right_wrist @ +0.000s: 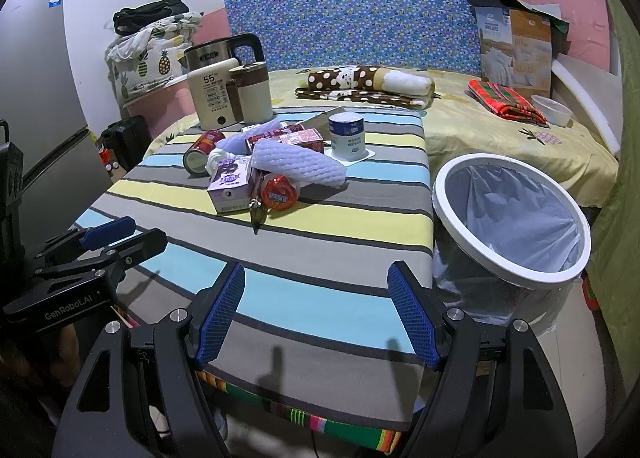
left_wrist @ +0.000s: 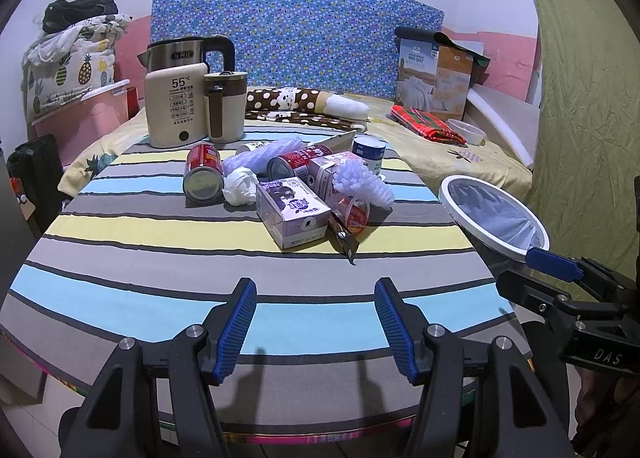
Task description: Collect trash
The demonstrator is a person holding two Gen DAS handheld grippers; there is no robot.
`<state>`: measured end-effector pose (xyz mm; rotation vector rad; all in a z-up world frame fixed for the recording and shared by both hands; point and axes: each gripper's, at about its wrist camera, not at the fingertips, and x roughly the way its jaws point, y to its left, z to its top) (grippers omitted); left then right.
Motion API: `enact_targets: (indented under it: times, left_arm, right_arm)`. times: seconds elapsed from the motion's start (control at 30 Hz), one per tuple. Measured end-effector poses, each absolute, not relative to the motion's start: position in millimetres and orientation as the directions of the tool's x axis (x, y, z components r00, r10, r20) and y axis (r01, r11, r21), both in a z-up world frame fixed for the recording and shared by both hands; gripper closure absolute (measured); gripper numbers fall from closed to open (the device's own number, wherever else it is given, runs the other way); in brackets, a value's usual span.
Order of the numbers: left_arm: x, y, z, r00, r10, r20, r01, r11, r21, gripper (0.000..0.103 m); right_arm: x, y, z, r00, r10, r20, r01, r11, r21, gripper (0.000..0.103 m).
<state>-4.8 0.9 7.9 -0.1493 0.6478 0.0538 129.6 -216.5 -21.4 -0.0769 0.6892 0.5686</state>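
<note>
- Trash point(left_wrist: 296, 185) is lying in one heap near the middle of the worktop point(left_wrist: 160, 258), toward its far edge; nothing from it is sitting in the bin yet, as far as the liner shows.
- The left tongs point(left_wrist: 316, 318) are hovering over the near edge, released and empty; the right tongs point(right_wrist: 316, 314) are hanging beside them, equally spread with nothing between them.
- The purple carton point(left_wrist: 292, 213) is standing nearest the near edge, so I judge it the easiest first pick: squeezing across its flat sides should be holding well.
- The red can point(left_wrist: 203, 173) is lying on its side at the heap's left and could be rolling if nudged.
- The foam netting point(left_wrist: 362, 181) is draping over neighbours, so lifting it may be dragging them along.
- The bin point(right_wrist: 508, 258) is waiting just off the worktop's right edge, on the right tongs' side.
</note>
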Motion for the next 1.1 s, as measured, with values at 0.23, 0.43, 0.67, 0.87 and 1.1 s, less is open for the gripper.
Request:
enact_targets:
  times: [0.23,0.43,0.67,0.87,1.1]
  left_arm:
    - [-4.4,0.3,8.9,0.798,0.002,-0.603,-0.092,0.989,-0.119,0.042]
    - [-3.9,-0.2,7.8,0.798,0.003,-0.602,-0.093,0.989,-0.118,0.042]
    - [-3.2,-1.7,7.7,0.800,0.000,-0.600,-0.088,0.989,-0.117,0.042]
    - [-3.3,-1.9,7.8,0.800,0.000,-0.600,-0.088,0.989,-0.117,0.042]
    - [-3.2,-1.9,7.8,0.800,0.000,-0.600,-0.088,0.989,-0.118,0.042]
  right_arm:
    - [129.8,-216.3,-20.9,0.628,0.470,-0.620,-0.521,0.846,0.114,0.028]
    - [129.8,-216.0,-20.9,0.628,0.470,-0.620,-0.521,0.846,0.113,0.028]
    - [129.9,-215.8,-20.2,0.629,0.470,-0.620,-0.522,0.846,0.112,0.028]
    - [130.0,-215.6,-19.9,0.629,0.469,-0.620,-0.522,0.846,0.110,0.028]
    - [129.9,-215.5,-19.8,0.629,0.469,-0.620,-0.523,0.845,0.110,0.028]
